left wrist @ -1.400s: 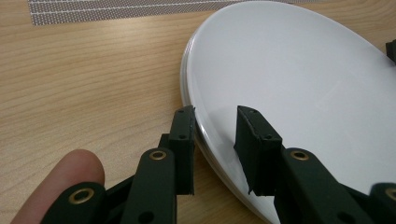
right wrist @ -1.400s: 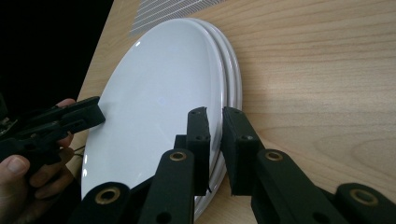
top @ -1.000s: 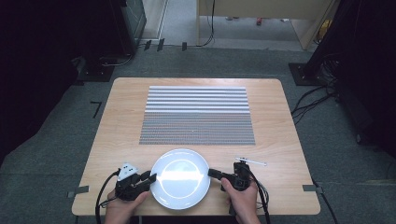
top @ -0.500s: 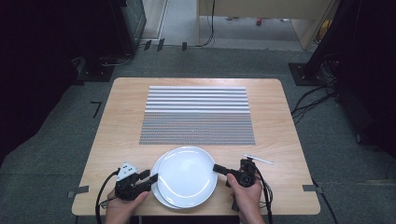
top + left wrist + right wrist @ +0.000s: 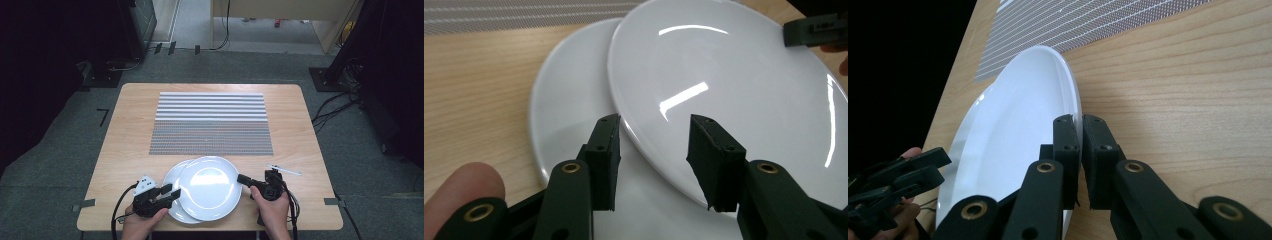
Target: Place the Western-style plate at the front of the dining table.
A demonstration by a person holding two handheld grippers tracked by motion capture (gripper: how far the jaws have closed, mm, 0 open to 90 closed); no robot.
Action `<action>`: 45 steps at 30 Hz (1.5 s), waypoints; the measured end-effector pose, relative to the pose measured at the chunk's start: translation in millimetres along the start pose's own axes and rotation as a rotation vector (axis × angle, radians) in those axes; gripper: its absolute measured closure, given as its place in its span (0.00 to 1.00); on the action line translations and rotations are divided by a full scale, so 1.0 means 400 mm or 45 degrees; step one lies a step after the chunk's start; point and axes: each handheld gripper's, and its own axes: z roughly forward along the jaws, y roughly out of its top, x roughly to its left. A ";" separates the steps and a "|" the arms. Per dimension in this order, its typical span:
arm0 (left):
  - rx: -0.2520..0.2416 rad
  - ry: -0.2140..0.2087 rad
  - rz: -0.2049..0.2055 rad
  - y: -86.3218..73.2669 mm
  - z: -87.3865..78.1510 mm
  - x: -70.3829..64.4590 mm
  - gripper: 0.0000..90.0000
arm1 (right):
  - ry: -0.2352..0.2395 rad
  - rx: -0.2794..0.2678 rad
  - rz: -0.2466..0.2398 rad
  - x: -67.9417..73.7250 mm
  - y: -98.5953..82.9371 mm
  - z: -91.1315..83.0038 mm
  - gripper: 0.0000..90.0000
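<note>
Right gripper [image 5: 242,178] clamping rim of upper plate [image 5: 210,187], overlapping lower plate [image 5: 172,187]; left gripper [image 5: 170,192] gaping alongside.

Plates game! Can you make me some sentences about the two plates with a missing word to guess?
1. The right gripper has its jaws shut on the rim of the ____ plate.
2. The left gripper has its jaws ____.
3. Both plates are coloured ____.
4. Beyond the bottom plate lies a striped ____ on the table.

Missing words: top; open; white; mat
</note>
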 end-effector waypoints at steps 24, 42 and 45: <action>0.050 0.012 0.007 -0.011 0.029 -0.005 0.66 | -0.056 -0.039 -0.032 0.016 -0.020 -0.028 0.97; 0.043 0.015 0.000 -0.010 0.030 -0.002 0.65 | -0.030 -0.038 -0.055 0.011 -0.025 -0.032 0.82; 0.042 0.013 0.003 -0.011 0.030 -0.002 0.66 | -0.047 0.017 -0.062 0.020 -0.039 -0.010 0.87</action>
